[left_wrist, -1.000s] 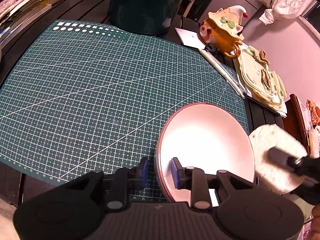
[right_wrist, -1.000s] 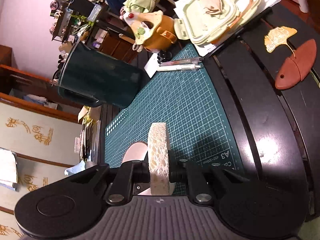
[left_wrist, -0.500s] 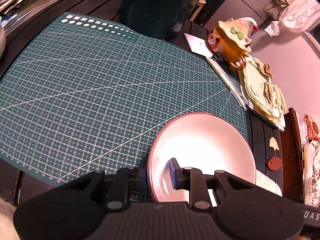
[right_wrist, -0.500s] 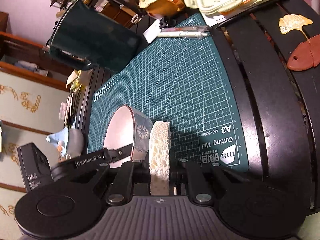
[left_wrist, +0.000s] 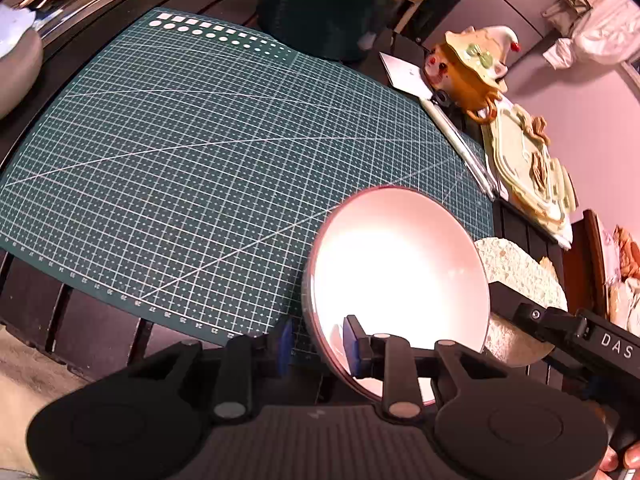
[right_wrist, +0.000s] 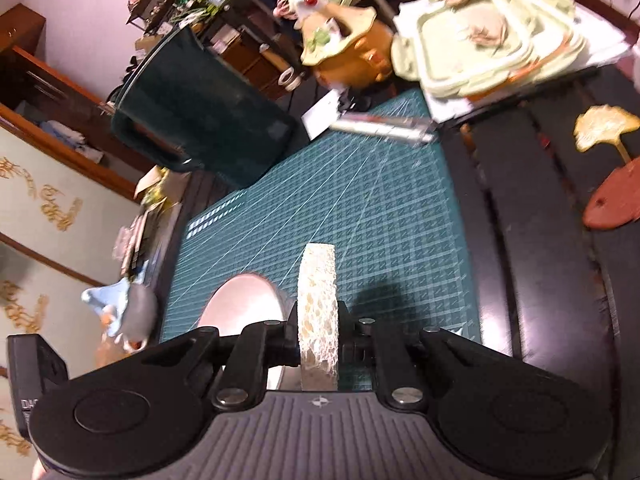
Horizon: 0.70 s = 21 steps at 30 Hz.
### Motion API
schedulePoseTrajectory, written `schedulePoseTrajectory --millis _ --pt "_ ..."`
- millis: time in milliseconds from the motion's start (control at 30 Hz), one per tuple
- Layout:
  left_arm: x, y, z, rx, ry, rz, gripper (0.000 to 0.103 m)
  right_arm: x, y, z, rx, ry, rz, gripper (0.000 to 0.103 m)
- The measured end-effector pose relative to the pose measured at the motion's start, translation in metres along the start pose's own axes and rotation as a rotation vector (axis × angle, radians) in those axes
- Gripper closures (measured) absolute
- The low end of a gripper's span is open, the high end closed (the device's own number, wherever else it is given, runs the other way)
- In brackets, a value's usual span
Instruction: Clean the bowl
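A pale pink bowl (left_wrist: 400, 272) with a dark red rim is tilted up above the green cutting mat (left_wrist: 200, 140). My left gripper (left_wrist: 318, 340) is shut on the bowl's near rim, one blue pad inside and one outside. My right gripper (right_wrist: 318, 340) is shut on a round cream sponge (right_wrist: 316, 312), seen edge-on. In the left wrist view the sponge (left_wrist: 516, 276) sits just behind the bowl's right side, with the right gripper's body (left_wrist: 580, 332) beside it. In the right wrist view the bowl (right_wrist: 244, 312) lies just left of the sponge.
A dark green jug (right_wrist: 200, 108) stands at the mat's far edge. A clown-shaped orange pot (left_wrist: 472, 68), pens (left_wrist: 464, 148) and stacked pale green trays (left_wrist: 528, 164) lie at the right. A leaf ornament (right_wrist: 600, 128) lies on the dark slatted table (right_wrist: 540, 260).
The sponge has come up behind the bowl's right side. The bowl has tilted more upright in my left gripper. The right wrist view has swung and is blurred.
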State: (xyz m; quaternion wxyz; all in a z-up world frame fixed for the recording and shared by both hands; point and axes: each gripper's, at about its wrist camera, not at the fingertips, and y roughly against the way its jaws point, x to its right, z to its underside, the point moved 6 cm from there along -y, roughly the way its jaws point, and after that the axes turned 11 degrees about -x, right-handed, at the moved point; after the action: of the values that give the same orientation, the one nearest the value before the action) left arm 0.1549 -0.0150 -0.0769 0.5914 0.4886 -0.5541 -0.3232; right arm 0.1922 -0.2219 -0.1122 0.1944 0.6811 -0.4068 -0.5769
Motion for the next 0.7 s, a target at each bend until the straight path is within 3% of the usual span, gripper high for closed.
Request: schedulePoseTrajectory --millis 200,300,433,500,700 --pt "0.003 -0.006 -0.021 0.079 -0.044 -0.050 0.084 -0.012 0.002 0.014 -0.059 0.050 0.025 0.090" --pt "-0.001 -0.005 -0.028 0.093 -0.029 -0.005 0.084 -0.015 0.004 0.022 -0.084 0.077 0.035 0.090" --pt "-0.007 0.010 -0.033 0.134 0.006 0.029 0.083 -0.017 0.014 0.019 -0.013 0.124 0.123 0.090" --pt "-0.008 0.017 -0.035 0.145 0.017 0.033 0.083 -0.016 0.019 0.015 0.025 0.118 0.125 0.090" --pt "-0.007 0.004 -0.015 0.059 0.029 -0.017 0.083 -0.013 0.017 0.010 0.038 0.086 0.059 0.090"
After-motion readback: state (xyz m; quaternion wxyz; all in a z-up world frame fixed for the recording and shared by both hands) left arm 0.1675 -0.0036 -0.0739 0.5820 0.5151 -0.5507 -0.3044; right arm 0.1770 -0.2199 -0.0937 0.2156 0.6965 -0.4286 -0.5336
